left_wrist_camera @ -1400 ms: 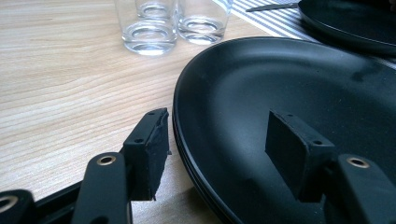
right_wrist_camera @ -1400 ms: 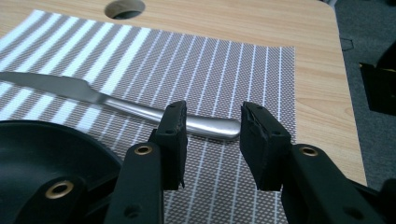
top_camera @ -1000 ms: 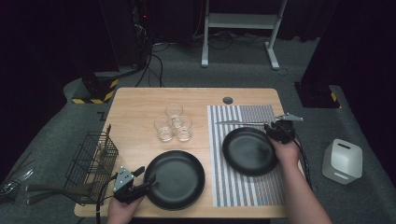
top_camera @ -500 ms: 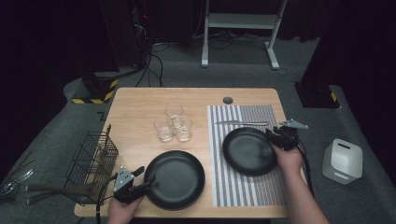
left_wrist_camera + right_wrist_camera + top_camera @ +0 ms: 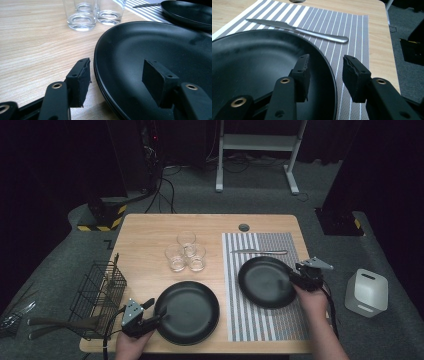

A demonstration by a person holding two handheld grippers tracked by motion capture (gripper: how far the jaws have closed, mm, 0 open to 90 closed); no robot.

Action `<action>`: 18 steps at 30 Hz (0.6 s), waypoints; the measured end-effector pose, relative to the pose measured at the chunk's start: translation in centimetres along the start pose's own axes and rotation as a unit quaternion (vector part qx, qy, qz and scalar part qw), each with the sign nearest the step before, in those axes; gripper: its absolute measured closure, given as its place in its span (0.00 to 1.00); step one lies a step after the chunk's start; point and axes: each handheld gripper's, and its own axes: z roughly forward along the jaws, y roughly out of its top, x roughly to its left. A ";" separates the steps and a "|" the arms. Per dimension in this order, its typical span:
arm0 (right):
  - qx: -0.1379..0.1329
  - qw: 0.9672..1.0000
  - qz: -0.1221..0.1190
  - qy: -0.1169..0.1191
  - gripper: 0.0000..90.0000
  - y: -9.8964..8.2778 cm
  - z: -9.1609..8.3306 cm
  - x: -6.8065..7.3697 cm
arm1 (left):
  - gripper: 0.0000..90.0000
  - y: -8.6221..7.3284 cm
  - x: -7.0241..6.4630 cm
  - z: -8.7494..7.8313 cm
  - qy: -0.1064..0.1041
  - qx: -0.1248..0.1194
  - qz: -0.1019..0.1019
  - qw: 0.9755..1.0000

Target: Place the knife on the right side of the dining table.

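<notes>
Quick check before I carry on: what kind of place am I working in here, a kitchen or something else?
Probably a lab or studio set up for table-setting, not a kitchen: a lone wooden table on grey carpet, dark curtains around, cables on the floor behind. The tableware: black plates, three glasses, a striped placemat.

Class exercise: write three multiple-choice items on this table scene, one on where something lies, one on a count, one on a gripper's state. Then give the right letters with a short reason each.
1. Where does the knife lie?
A. in the basket
B. on the striped mat, beyond the right plate
C. on the left plate

2. How many glasses stand on the table?
A. two
B. three
C. five

3. How do the jaws of the right hand-held gripper stand at the right plate?
A. apart, astride its rim, not pressing
B. shut tight on the knife
C. clamped on a glass

Answers: 1 B, it rests on the mat. 2 B, three stand clustered. 3 A, gaps show beside the rim.
</notes>
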 end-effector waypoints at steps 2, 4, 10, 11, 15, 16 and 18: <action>0.000 1.000 -0.001 0.000 0.64 -0.4 -0.5 0.1 | 0.44 0.0 0.0 0.0 0.001 0.000 0.002 1.000; 0.000 1.000 -0.002 0.000 0.63 -0.9 -1.1 0.4 | 0.44 0.0 -0.1 0.0 0.002 0.001 0.003 1.000; 0.001 1.000 0.002 -0.004 0.63 -1.8 -2.3 1.2 | 0.44 0.0 0.0 0.1 -0.002 0.004 0.003 1.000; 0.001 1.000 0.001 -0.004 0.62 -2.0 -2.5 1.4 | 0.44 0.0 0.0 0.1 -0.005 0.005 0.000 1.000; 0.002 1.000 0.007 -0.007 0.62 -2.6 -3.3 2.1 | 0.44 0.0 0.0 0.1 -0.007 0.006 0.001 1.000; 0.002 1.000 0.007 -0.008 0.62 -2.7 -3.5 2.2 | 0.44 0.0 0.0 0.1 -0.007 0.006 0.001 1.000; 0.001 1.000 0.006 -0.008 0.62 -3.0 -3.8 2.4 | 0.44 0.0 0.0 0.1 -0.008 0.006 0.001 1.000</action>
